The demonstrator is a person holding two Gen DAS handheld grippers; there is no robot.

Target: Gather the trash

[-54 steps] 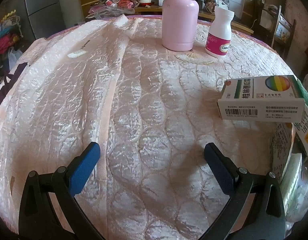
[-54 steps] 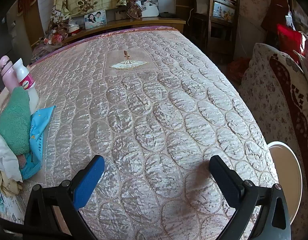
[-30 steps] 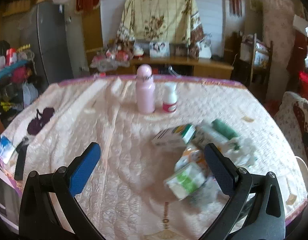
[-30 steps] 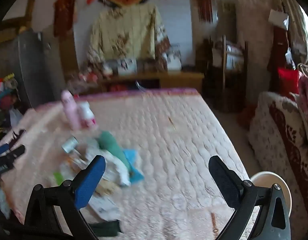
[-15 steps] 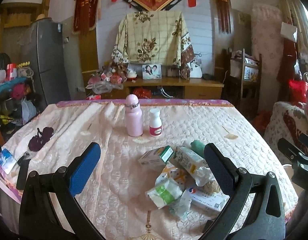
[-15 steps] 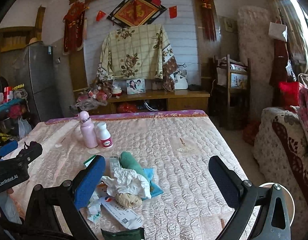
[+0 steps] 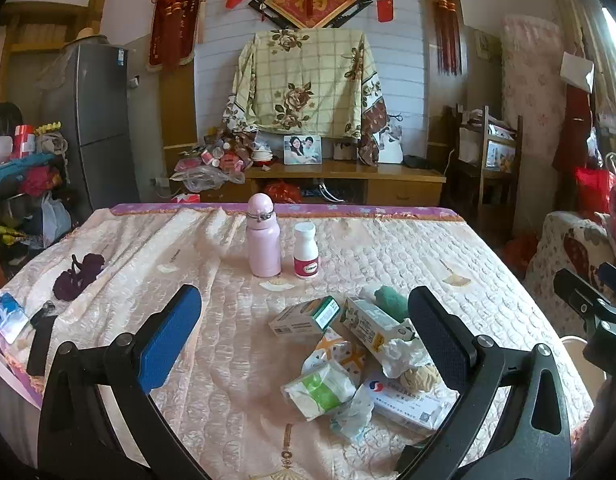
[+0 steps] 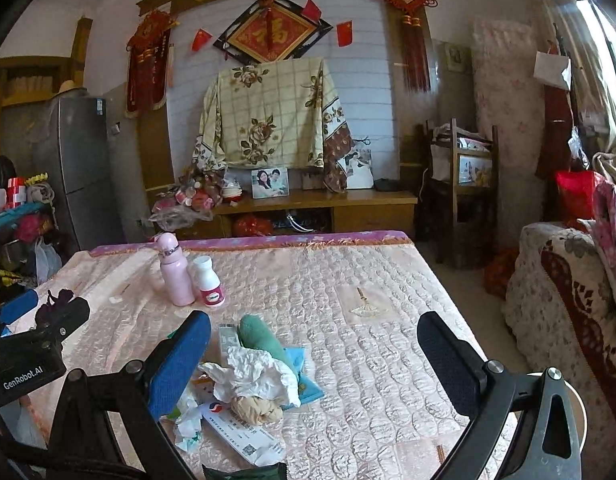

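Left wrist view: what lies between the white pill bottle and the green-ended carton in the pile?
Only bare quilted cover, with a fan motif, separates the white pill bottle from the green-ended carton; the left wrist view shows it.

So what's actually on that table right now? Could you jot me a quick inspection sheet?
Surface: quilted pink cloth covering the table.
Job's things: trash pile of boxes, crumpled paper and wrappers near the front edge.
Clutter: pink bottle and white pill bottle upright, side by side behind the pile.
Grippers: left gripper and right gripper open, empty, above the table.
Cables: nothing seen on the table.
Surroundings: grey fridge, wooden cabinet, white bin on the floor at right.
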